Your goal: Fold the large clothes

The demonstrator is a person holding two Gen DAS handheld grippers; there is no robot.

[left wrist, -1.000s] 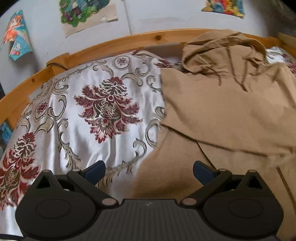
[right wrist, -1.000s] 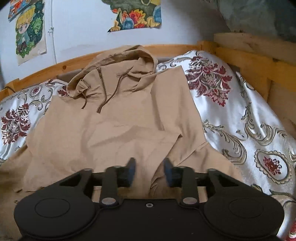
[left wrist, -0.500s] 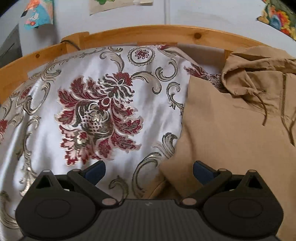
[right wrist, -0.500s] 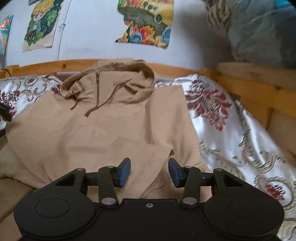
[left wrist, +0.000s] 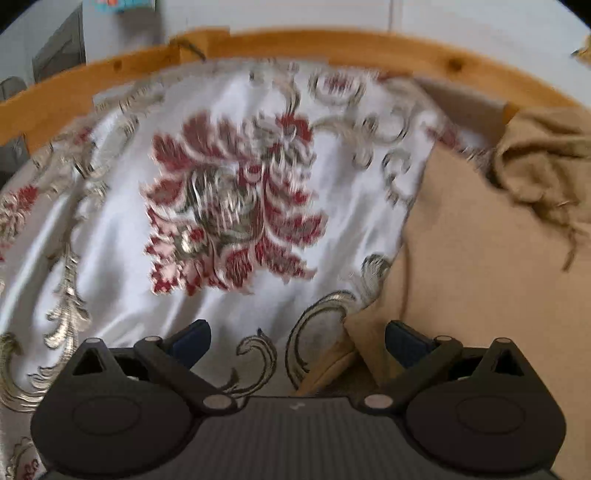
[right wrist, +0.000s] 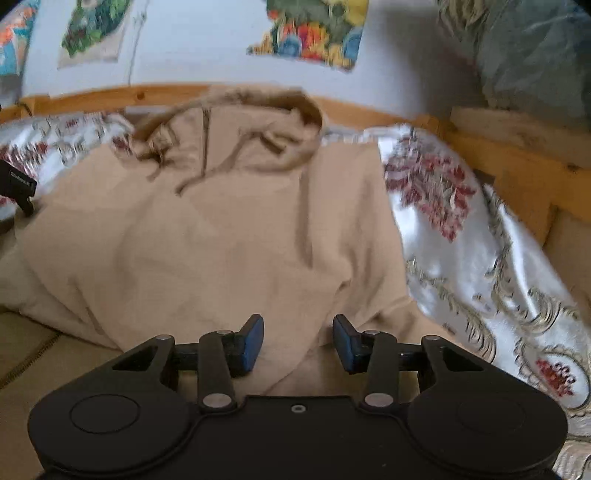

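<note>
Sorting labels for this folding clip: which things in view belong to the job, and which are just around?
Job:
tan hoodie
left hand-held gripper
right hand-held gripper

Just around:
floral bedspread
wooden bed frame
wall posters

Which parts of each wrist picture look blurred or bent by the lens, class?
Left wrist view: the floral bedspread is smeared by motion, and the wooden bed rail bows in an arc. Right wrist view: the tan hoodie is soft, its hood streaked.
</note>
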